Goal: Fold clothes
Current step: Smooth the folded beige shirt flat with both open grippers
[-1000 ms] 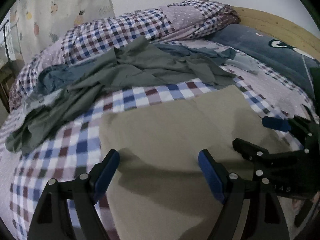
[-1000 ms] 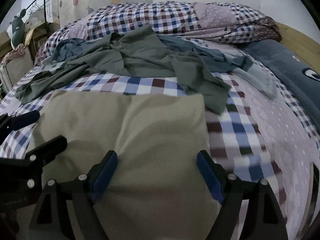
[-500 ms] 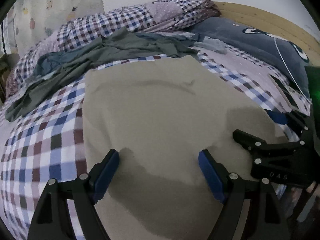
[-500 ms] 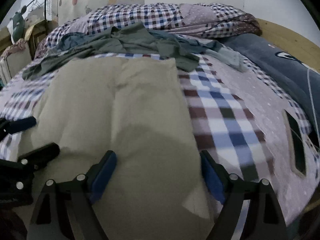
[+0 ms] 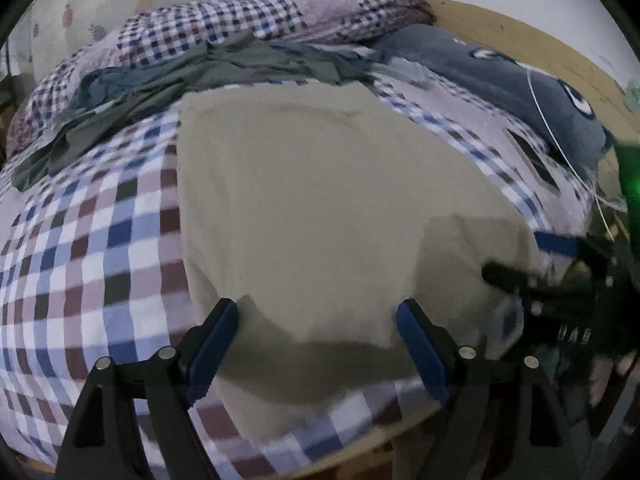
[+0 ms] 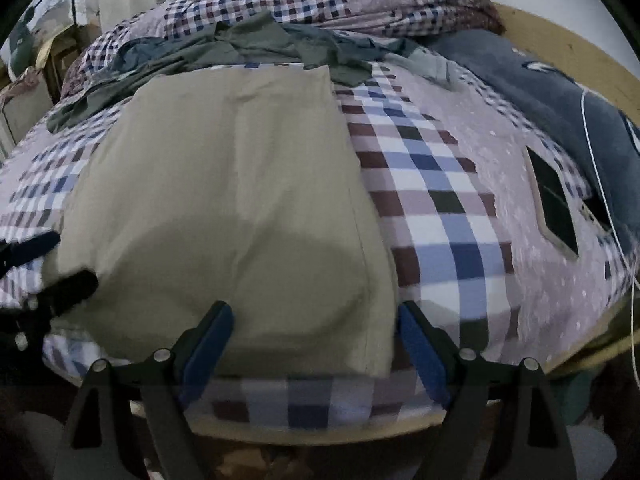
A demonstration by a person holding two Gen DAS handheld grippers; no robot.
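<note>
Bedroom, checked bedspread (image 5: 100,248): one beige garment (image 5: 320,200) spread flat at the near edge, both grippers empty.

Item: beige garment, lying smooth from the near bed edge towards the far pile of grey-green clothes (image 5: 192,72); judged light, soft and limp, likely to sag and slide on the cover, so best pinched at its two near corners or along the hem. Left gripper (image 5: 316,340) hovers over the near left part, jaws spread wide, nothing between them; right gripper (image 6: 314,340) likewise spread and empty over the near right corner. Also present: dark blue blanket (image 6: 540,80) far right, phone (image 6: 554,204) on the cover. Containers: none visible.
</note>
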